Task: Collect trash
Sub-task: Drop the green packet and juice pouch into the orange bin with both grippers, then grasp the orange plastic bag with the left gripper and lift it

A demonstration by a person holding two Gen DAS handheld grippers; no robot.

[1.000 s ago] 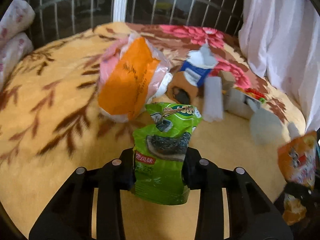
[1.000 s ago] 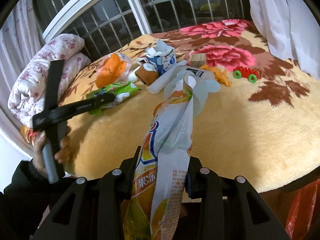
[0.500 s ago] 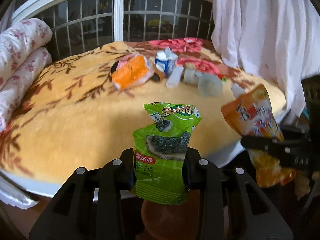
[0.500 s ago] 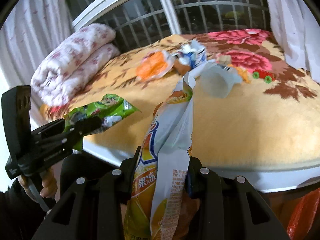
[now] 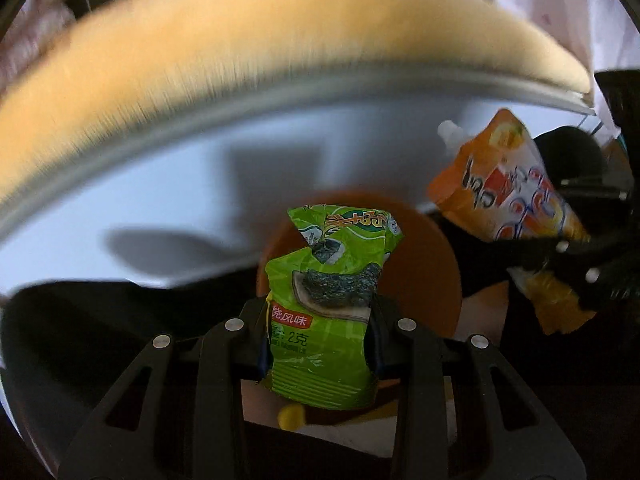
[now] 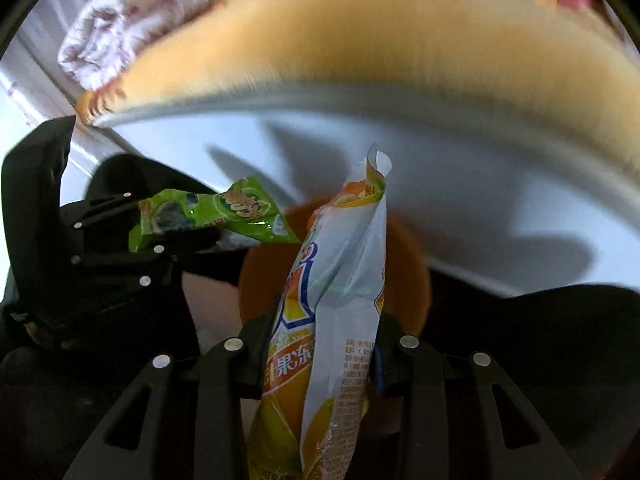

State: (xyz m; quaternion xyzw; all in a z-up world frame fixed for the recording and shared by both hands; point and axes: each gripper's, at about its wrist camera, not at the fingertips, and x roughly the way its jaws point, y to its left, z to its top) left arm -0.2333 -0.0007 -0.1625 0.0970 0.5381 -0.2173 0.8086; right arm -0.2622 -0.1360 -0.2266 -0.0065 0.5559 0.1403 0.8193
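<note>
Lying blurred across the top, a yellow plush blanket (image 5: 280,40) over a white bed edge (image 5: 192,184). Clamping a green seaweed snack packet (image 5: 324,312) upright in the left gripper (image 5: 320,340), clamping an orange jelly pouch (image 6: 332,340) in the right gripper (image 6: 316,356). Hanging side by side above a round orange bin (image 5: 432,280), with a rolled floral quilt (image 6: 132,16) up at the left.

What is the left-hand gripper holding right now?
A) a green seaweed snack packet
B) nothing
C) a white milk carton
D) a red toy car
A: the left gripper has its jaws closed on the green seaweed snack packet, above a round orange bin.
</note>
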